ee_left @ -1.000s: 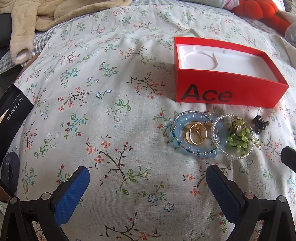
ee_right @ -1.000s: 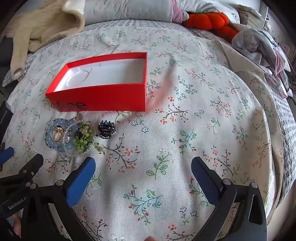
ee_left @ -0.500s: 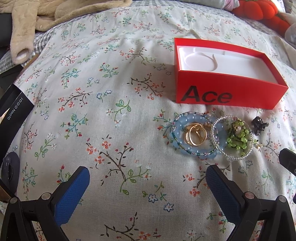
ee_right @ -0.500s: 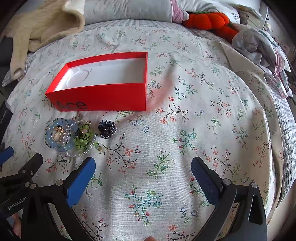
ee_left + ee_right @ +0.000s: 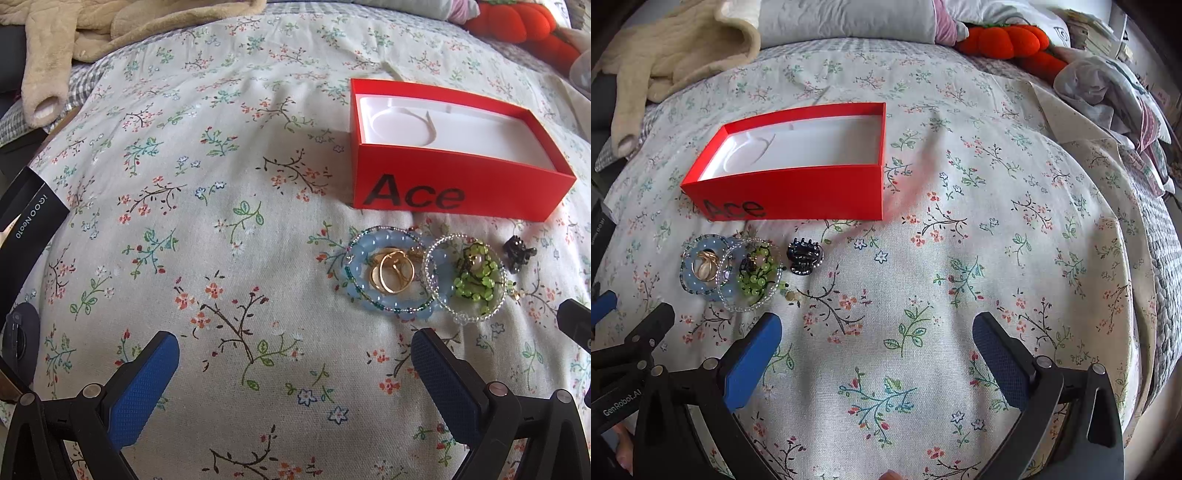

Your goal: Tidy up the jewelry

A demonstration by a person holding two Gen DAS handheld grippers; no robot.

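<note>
An open red box [image 5: 458, 192] marked "Ace", with an empty white liner, sits on the floral bedspread; it also shows in the right wrist view [image 5: 798, 192]. In front of it lie a blue bead bracelet [image 5: 356, 275] around gold rings [image 5: 391, 273], a clear bead bracelet [image 5: 430, 280] around green beads [image 5: 476, 280], and a black hair claw [image 5: 517, 253]. The same pile [image 5: 731, 273] and claw [image 5: 804, 256] show in the right wrist view. My left gripper [image 5: 295, 376] is open and empty, just short of the jewelry. My right gripper [image 5: 877, 354] is open and empty, right of the pile.
A beige fleece garment [image 5: 74, 33] lies at the back left and an orange plush [image 5: 1008, 40] at the back right. A black box [image 5: 26, 221] sits at the left edge. Crumpled clothes [image 5: 1108, 85] are on the right. The bed drops off at the right.
The left wrist view has shifted very slightly; the box and jewelry sit a touch lower and left. The right gripper has not moved. Both stay open.
</note>
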